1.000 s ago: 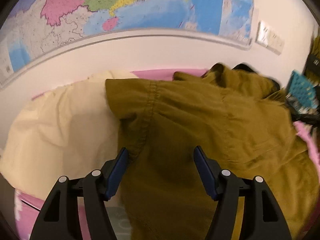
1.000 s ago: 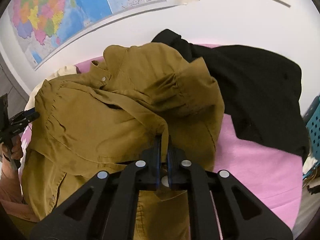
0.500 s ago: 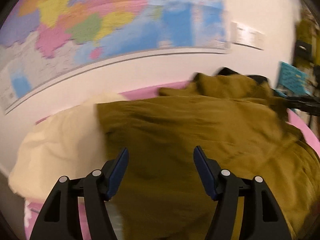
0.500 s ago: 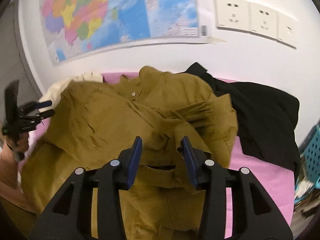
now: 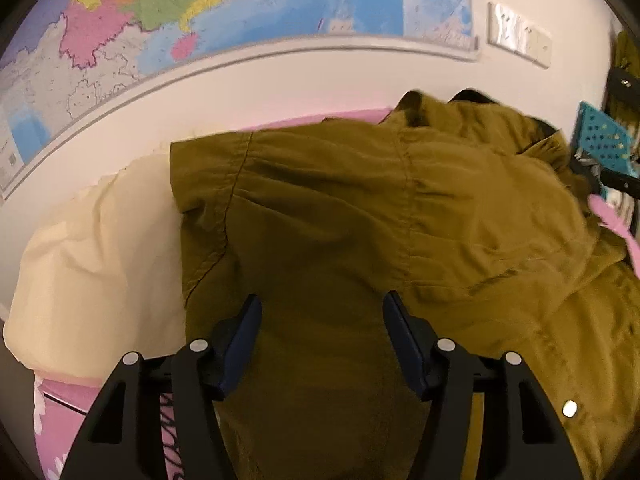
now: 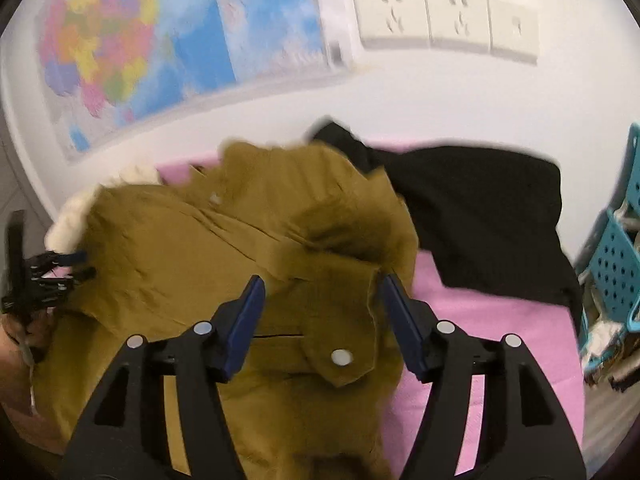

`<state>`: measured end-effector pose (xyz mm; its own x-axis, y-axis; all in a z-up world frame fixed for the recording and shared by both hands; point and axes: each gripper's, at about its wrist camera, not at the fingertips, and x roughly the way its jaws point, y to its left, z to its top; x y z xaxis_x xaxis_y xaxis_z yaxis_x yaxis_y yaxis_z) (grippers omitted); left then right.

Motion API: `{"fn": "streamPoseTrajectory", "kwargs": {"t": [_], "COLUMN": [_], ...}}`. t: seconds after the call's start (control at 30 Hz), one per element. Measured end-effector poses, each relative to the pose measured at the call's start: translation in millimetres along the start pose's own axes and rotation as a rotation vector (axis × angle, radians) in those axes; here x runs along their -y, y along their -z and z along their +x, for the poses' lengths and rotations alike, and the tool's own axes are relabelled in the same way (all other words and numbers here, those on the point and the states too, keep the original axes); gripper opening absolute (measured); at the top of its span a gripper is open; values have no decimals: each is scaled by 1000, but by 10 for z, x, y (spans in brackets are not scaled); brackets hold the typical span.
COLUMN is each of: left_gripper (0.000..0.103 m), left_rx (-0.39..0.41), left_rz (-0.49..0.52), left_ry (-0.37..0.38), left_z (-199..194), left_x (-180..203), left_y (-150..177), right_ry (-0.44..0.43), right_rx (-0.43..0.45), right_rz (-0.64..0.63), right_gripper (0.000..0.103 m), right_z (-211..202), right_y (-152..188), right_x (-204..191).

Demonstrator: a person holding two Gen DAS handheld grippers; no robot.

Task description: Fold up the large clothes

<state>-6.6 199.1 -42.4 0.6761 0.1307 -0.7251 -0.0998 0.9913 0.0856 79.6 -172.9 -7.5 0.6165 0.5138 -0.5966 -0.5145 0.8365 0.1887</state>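
Olive jacket (image 6: 224, 264) lies rumpled mid-bed on pink sheet (image 6: 480, 328), w/ black garment (image 6: 480, 216) far right. Right claw (image 6: 322, 304) opening, nothing gripped, prob. letting a fold settle; left claw (image 5: 322, 328) closing slightly, pads clear of cloth.

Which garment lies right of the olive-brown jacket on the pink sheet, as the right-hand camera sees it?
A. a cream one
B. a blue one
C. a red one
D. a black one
D: a black garment lies spread on the pink sheet right of the olive-brown jacket; the cream garment peeks out at its left.
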Motion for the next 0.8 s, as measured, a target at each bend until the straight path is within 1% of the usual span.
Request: {"fn": "streamPoseTrajectory", "kwargs": {"t": [0.03,0.1,0.13,0.17,0.2,0.23,0.27,0.3,0.33,0.4,0.43,0.47,0.57,0.63,0.7,0.73,0.8], "left_gripper": [61,62,62,62,62,62,63,63,65,65,65,66,66,66,66,66,66], "left_rx": [4,0,-6,-8,-8,-14,-21,-30,-44,-72,-90,-96,-110,-93,-68,-56,-49], "left_rz": [2,3,1,0,3,4,2,2,3,-3,-1,2,0,-1,-12,-14,-4], "left_ry": [9,30,47,55,56,58,57,56,57,50,43,40,30,35,51,57,61], "left_z": [-42,-79,-88,-98,-101,-86,-73,-56,-34,24,67,89,139,78,-6,-64,-126], "left_x": [14,44,57,64,91,110,119,138,160,161,169,183,181,174,135,115,102], "left_y": [15,27,46,67,86,108,130,152,180,200,208,207,216,217,218,234,272], "right_ry": [-50,-119,-137,-146,-162,-169,-167,-155,-130,-125,-131,-137,-137,-149,-183,-185,-196], "right_rx": [5,-27,-47,-67,-106,-136,-165,-192,-220,-244,-246,-244,-233,-198,-170,-160,-166], "right_rz": [-28,-74,-94,-110,-122,-128,-131,-131,-130,-97,-79,-61,-36,-23,-21,-30,-50], "right_gripper": [61,59,56,54,53,49,49,48,46,40,38,37,41,48,48,48,48], "right_z": [-62,-46,6,78,214,318,416,522,639,780,801,803,702,534,389,325,286], "right_y": [9,54,75,103,148,172,204,245,285,320,321,328,303,298,294,300,342], "right_x": [-80,-257,-318,-378,-441,-459,-473,-477,-459,-377,-347,-318,-293,-285,-290,-307,-361]}}
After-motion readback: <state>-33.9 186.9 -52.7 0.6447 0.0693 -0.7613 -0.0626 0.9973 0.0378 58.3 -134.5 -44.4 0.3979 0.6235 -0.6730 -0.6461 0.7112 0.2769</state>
